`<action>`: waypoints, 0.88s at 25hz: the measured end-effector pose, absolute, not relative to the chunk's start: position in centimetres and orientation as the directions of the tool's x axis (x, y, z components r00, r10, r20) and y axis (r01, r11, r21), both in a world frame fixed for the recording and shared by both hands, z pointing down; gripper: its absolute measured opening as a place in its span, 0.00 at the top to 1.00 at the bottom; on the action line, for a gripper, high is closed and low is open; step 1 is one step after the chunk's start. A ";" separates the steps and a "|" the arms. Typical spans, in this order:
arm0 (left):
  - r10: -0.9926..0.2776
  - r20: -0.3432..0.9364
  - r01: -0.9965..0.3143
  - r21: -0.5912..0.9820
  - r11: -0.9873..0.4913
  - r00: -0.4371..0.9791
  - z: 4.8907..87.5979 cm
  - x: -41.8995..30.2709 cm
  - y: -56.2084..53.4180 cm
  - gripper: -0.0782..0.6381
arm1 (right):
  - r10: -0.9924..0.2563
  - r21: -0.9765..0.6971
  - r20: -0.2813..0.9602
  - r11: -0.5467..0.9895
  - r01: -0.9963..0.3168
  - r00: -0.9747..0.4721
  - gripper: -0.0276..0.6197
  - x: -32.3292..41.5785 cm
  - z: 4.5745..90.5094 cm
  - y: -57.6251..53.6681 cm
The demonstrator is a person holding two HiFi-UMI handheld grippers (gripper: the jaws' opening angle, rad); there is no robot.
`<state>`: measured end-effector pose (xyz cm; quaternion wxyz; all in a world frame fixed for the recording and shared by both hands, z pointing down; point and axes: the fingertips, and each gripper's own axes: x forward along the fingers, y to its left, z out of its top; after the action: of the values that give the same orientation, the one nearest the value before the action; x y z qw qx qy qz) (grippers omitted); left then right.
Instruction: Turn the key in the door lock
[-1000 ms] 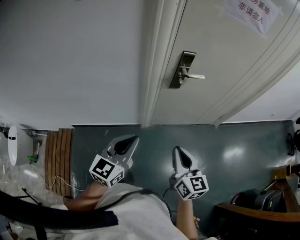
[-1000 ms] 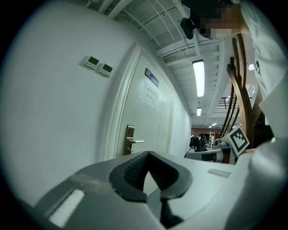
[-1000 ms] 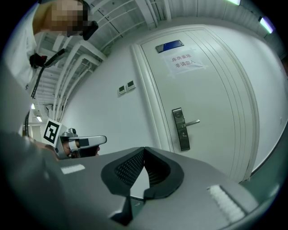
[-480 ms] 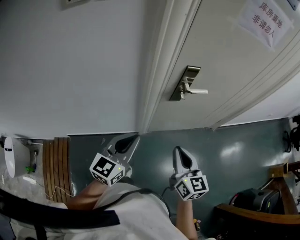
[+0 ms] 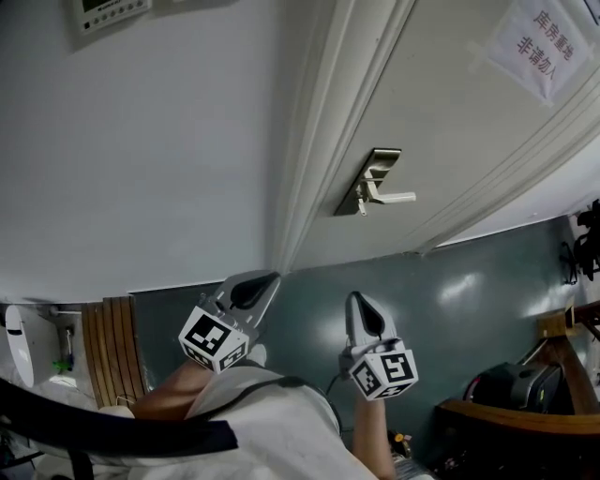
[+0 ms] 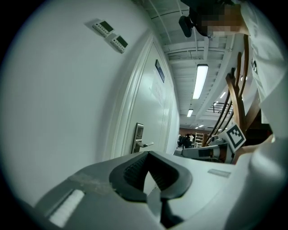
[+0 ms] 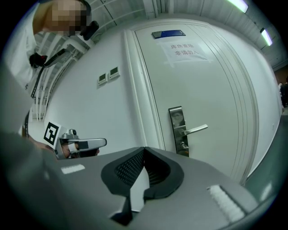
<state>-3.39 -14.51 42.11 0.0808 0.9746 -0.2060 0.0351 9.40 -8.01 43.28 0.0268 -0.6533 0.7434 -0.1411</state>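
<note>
The steel lock plate (image 5: 368, 182) with its lever handle (image 5: 394, 197) is on the white door (image 5: 450, 122), well ahead of both grippers. Below the lever sits a small fitting (image 7: 183, 144), too small to tell whether it is a key. My left gripper (image 5: 268, 277) is shut and empty, its tip near the foot of the door frame (image 5: 314, 159). My right gripper (image 5: 355, 299) is also shut and empty, held over the dark floor. The left gripper view shows the plate (image 6: 138, 136) far off past the shut jaws (image 6: 148, 152). From the right gripper (image 7: 144, 148) the plate (image 7: 177, 128) faces me.
A paper notice (image 5: 539, 42) is taped high on the door. A wall control panel (image 5: 111, 11) hangs left of the frame. Wooden slats (image 5: 117, 347) lie at the lower left. A dark bag (image 5: 511, 384) and wooden furniture (image 5: 562, 328) stand at the right.
I have come nearer the door: wall and door fill more of the head view, and the frame's foot now reaches the left gripper's tip. Both grippers stay shut.
</note>
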 end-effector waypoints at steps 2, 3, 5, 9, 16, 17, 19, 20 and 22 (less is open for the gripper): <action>-0.383 0.099 -0.395 0.141 -0.908 0.918 42.0 -3.3 -15.7 0.89 | -0.981 -0.243 0.143 0.092 -0.966 -0.130 0.94 9.5 43.2 -8.9; -0.378 0.098 -0.389 0.139 -0.911 0.921 42.0 -3.2 -16.2 0.89 | -0.982 -0.242 0.145 0.086 -0.967 -0.124 0.94 9.5 43.2 -9.3; -0.366 0.096 -0.377 0.131 -0.917 0.925 41.9 -3.2 -17.1 0.89 | -0.982 -0.240 0.149 0.075 -0.968 -0.113 0.94 9.4 43.4 -10.0; -0.358 0.096 -0.369 0.136 -0.920 0.929 42.4 -3.2 -18.5 0.89 | -0.983 -0.244 0.153 0.066 -0.968 -0.105 0.94 9.3 43.7 -11.1; -0.361 0.096 -0.372 0.148 -0.916 0.928 42.5 -2.3 -18.7 0.89 | -0.982 -0.279 0.146 0.075 -0.957 -0.120 0.94 10.5 44.5 -12.5; -0.367 0.098 -0.378 0.146 -0.914 0.925 42.5 -2.1 -18.7 0.89 | -0.983 -0.284 0.137 0.081 -0.955 -0.124 0.94 10.9 44.5 -12.7; -0.383 0.099 -0.394 0.143 -0.908 0.918 42.5 -1.8 -18.9 0.89 | -0.983 -0.293 0.119 0.100 -0.951 -0.140 0.94 11.7 44.6 -13.4; -0.395 0.097 -0.405 0.143 -0.903 0.914 42.4 -1.6 -19.0 0.89 | -0.983 -0.303 0.111 0.109 -0.947 -0.148 0.94 12.1 44.7 -13.8; -0.414 0.087 -0.423 0.146 -0.894 0.906 41.9 -1.0 -19.2 0.89 | -0.981 -0.328 0.095 0.132 -0.935 -0.172 0.94 13.0 45.1 -14.7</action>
<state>-1.05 -19.20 41.92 0.0811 0.9729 -0.2151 0.0268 13.03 -14.67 45.05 0.0714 -0.6396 0.7489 -0.1580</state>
